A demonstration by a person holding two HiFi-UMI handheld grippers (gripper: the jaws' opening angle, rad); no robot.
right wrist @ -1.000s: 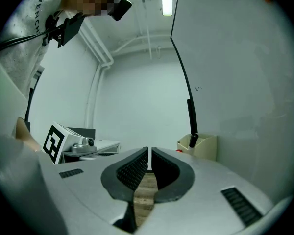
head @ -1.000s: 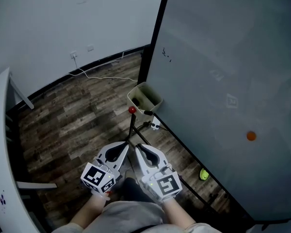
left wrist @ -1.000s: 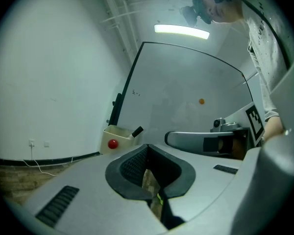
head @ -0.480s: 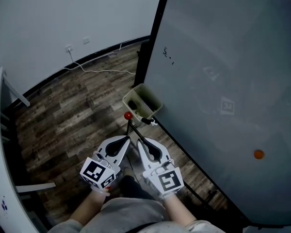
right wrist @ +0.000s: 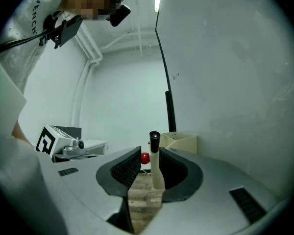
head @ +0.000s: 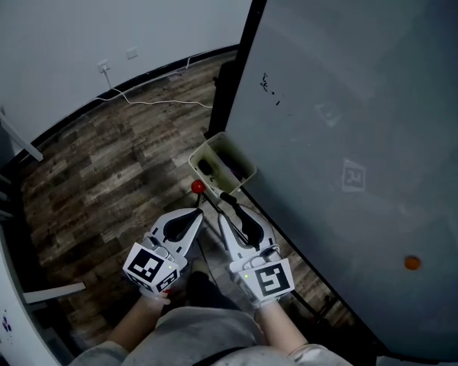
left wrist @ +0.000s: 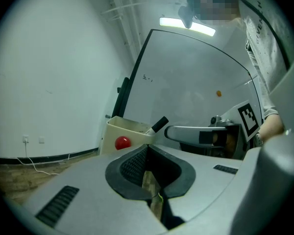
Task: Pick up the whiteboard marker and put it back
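Head view, left to right. A wood-plank floor [head: 99, 174] runs to a pale wall, where a white cable [head: 149, 102] trails along the skirting from a wall outlet [head: 103, 66].

The left gripper [head: 196, 216] is held low near the person's body. In its own view the left gripper [left wrist: 146, 148] has its two jaw tips pressed together with nothing between them.

Just ahead of the left gripper's tips lies a red ball [head: 198, 187], close beside a beige open-topped bin [head: 240, 162] mounted at the lower corner of the board. The left gripper view shows the same red ball [left wrist: 122, 143] in front of the bin [left wrist: 125, 129].

The right gripper [head: 229, 215] lies just beside the left one and carries the whiteboard marker [head: 228, 198], whose black cap projects beyond the tips toward the bin. In the right gripper view the jaws of the right gripper [right wrist: 149, 153] stand narrow around the marker [right wrist: 156, 163]. It is upright, cap uppermost, and lies against the right-hand pad, with a thin gap on the other side. The ball [right wrist: 145, 157] and the bin [right wrist: 183, 142] stand behind it.

The large whiteboard [head: 351, 128] fills the right side, with a small orange magnet [head: 412, 263] low on its surface.
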